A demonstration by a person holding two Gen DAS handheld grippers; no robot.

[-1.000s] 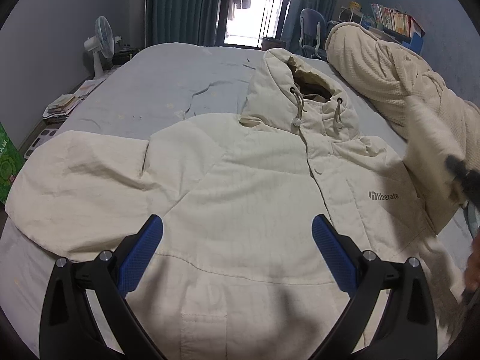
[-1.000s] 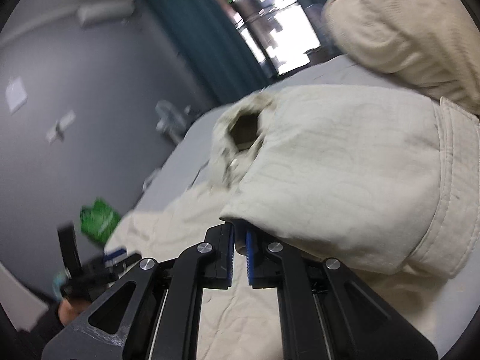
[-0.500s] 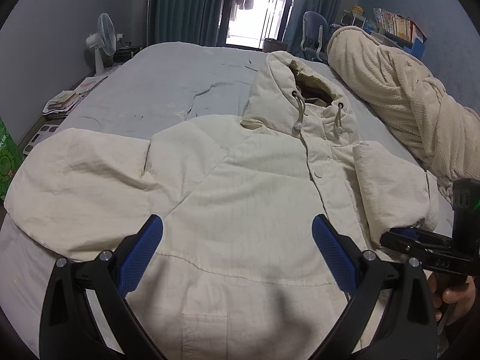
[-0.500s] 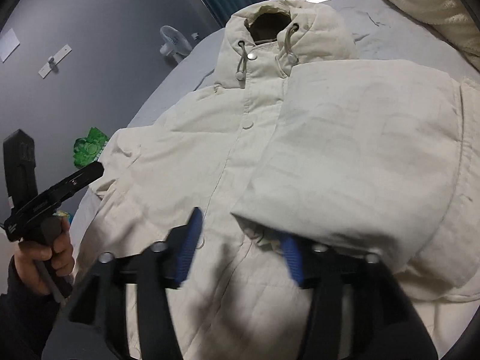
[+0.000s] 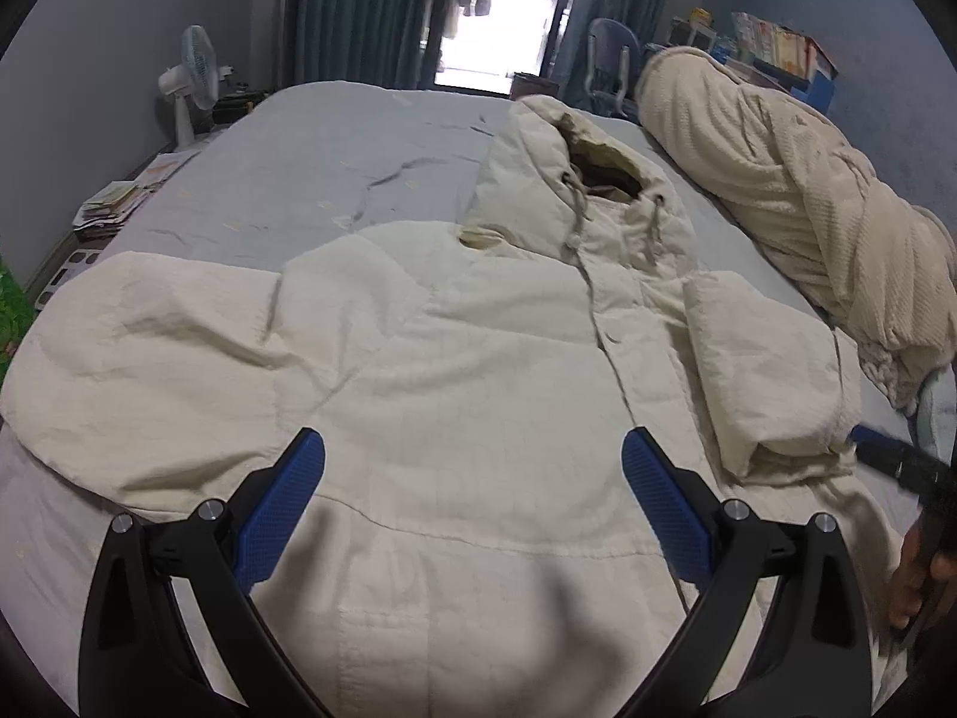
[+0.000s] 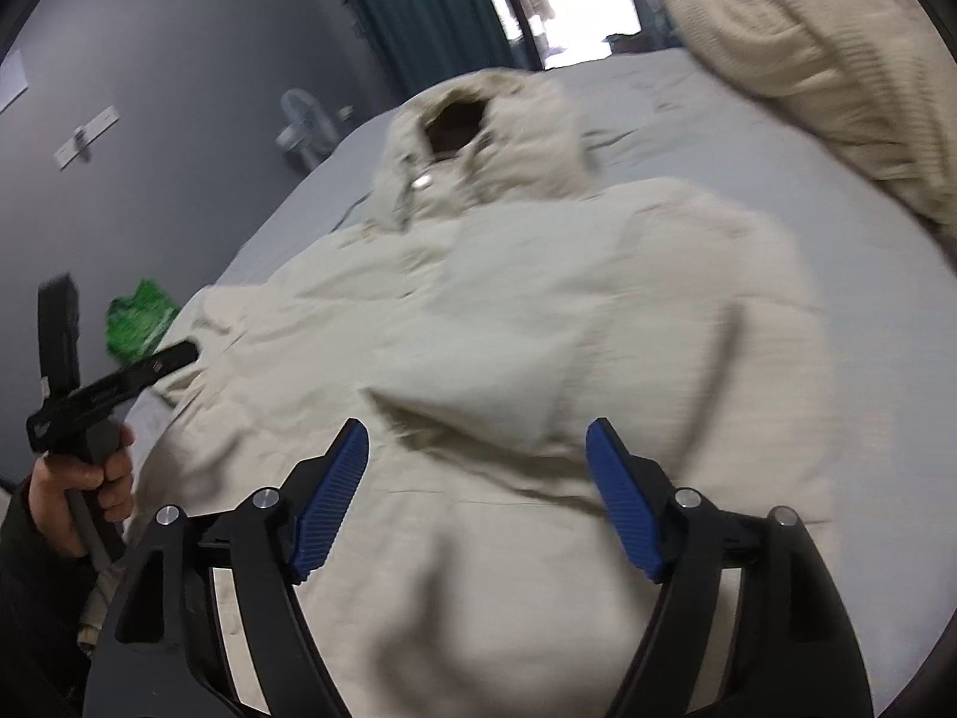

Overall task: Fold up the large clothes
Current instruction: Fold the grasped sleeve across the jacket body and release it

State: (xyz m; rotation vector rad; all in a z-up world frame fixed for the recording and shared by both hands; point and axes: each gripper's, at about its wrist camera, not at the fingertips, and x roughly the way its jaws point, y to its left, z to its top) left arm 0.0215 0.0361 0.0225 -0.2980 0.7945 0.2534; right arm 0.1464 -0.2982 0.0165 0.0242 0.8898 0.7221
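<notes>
Hovering both grippers over jacket (image 5: 478,371), front up, flat on bed (image 5: 311,143), hood (image 5: 574,191) toward window. Right sleeve (image 5: 759,377) lies folded in over chest, narrows body for fold. Right gripper (image 6: 478,496) wide, empty, above that sleeve. Left gripper (image 5: 472,502) wide, empty, over hem. Left sleeve (image 5: 143,347) spread out flat; likely next to fold in.

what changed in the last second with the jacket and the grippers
The right hand-held gripper let go of the sleeve after folding it across the jacket, then opened and drew back. The left hand-held gripper stayed open above the hem; the other sleeve stayed spread out.
</notes>
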